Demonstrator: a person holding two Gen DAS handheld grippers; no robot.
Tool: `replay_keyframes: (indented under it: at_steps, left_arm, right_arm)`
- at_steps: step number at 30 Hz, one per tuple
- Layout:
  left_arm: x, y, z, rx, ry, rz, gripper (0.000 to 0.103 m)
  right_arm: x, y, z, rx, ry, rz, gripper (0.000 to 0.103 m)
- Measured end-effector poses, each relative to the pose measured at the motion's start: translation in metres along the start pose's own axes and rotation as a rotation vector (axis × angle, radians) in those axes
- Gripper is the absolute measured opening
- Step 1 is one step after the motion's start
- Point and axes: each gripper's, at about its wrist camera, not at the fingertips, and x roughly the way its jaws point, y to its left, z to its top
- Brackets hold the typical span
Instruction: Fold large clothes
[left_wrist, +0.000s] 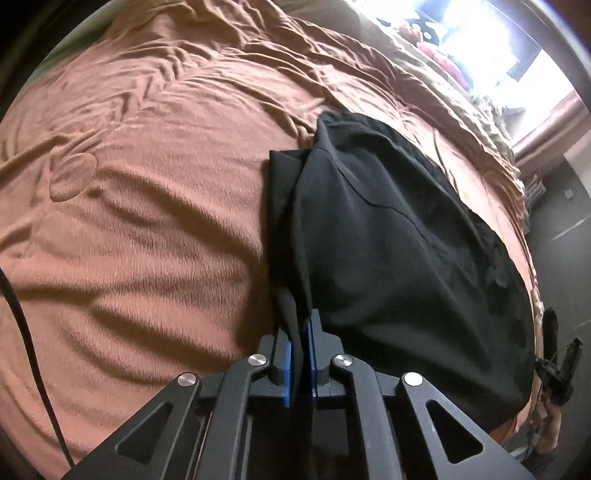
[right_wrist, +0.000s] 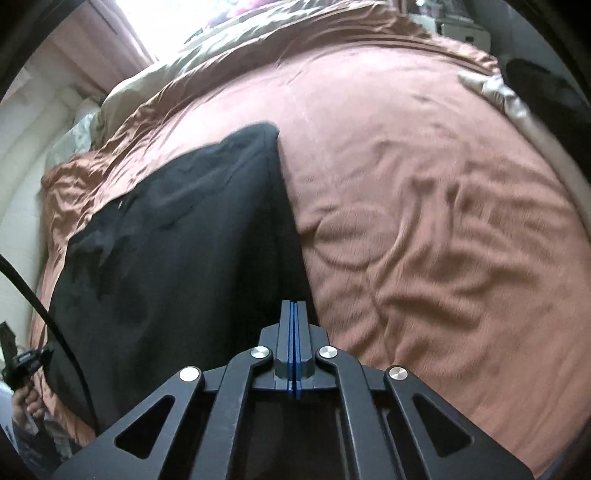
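Left wrist: black garment folded, wrinkled, on bedspread.

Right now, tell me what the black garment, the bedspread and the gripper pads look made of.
Black garment: matte woven or knit cloth, apparently thin; it drapes in soft folds without shine.
Bedspread: brown fabric with a slight sheen and a short nap, possibly fleece or velvet.
Pads: blue, smooth, probably rubber or plastic, set in the black plastic-looking left gripper.

A wrinkled rust-brown bedspread covers the bed. Crumpled beige bedding lies along its far edge, beneath a bright window with pink curtain.
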Motion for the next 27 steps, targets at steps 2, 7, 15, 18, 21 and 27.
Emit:
replay_keyframes:
  at_steps: [2,7,15,18,21,27]
  left_arm:
    - [0.003,0.002,-0.001,-0.014,0.008,0.001,0.007]
    - [-0.01,0.017,-0.008,-0.085,0.004,-0.039,0.024]
    - [-0.034,0.046,-0.043,-0.188,0.002,-0.106,0.07]
    - [-0.036,0.057,-0.059,-0.236,0.014,-0.147,0.073]
    - [-0.041,0.065,-0.07,-0.274,0.003,-0.202,0.073]
    - [-0.041,0.059,-0.079,-0.301,0.011,-0.29,0.078]
  right_arm:
    - [0.002,-0.002,0.001,0.025,-0.014,-0.014,0.0]
    - [-0.005,-0.002,-0.004,0.076,-0.012,0.002,0.0]
    - [-0.056,0.022,-0.019,0.006,-0.022,0.041,0.0]
    - [-0.066,0.038,-0.024,-0.017,-0.024,0.061,0.0]
    - [-0.074,0.061,-0.033,-0.061,-0.024,0.082,0.0]
    - [-0.078,0.099,-0.047,-0.14,-0.004,0.116,0.0]
